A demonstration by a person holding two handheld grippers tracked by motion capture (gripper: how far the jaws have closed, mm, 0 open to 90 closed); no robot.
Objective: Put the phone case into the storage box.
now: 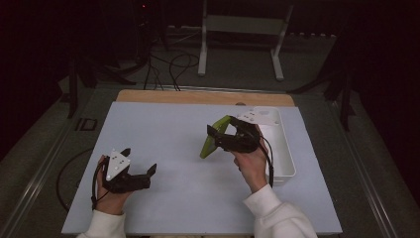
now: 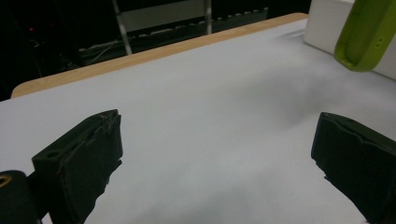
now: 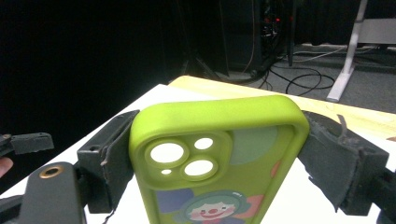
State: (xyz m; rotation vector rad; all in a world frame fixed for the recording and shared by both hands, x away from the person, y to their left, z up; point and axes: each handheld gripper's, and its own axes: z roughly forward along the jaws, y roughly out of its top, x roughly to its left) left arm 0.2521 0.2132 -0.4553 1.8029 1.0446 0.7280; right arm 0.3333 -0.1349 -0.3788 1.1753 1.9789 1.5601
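A lime-green phone case (image 1: 214,138) (image 3: 219,158) with a clown picture and camera cut-outs is held tilted above the white table. My right gripper (image 1: 233,133) (image 3: 212,154) is shut on it, one black pad pressed to each long side. The case's lower end (image 2: 366,35) hangs in the left gripper view at the top right. My left gripper (image 1: 140,161) (image 2: 215,158) is held low over the table's front left, jaws wide open with only bare table between them. A hand holds each gripper.
A white rectangular bin (image 1: 283,148) stands on the table's right side, just behind my right gripper. The white table sheet (image 1: 163,129) has a wooden edge (image 1: 198,96) at the back. Beyond it are a white stand's legs (image 1: 237,44) and floor cables (image 1: 173,64).
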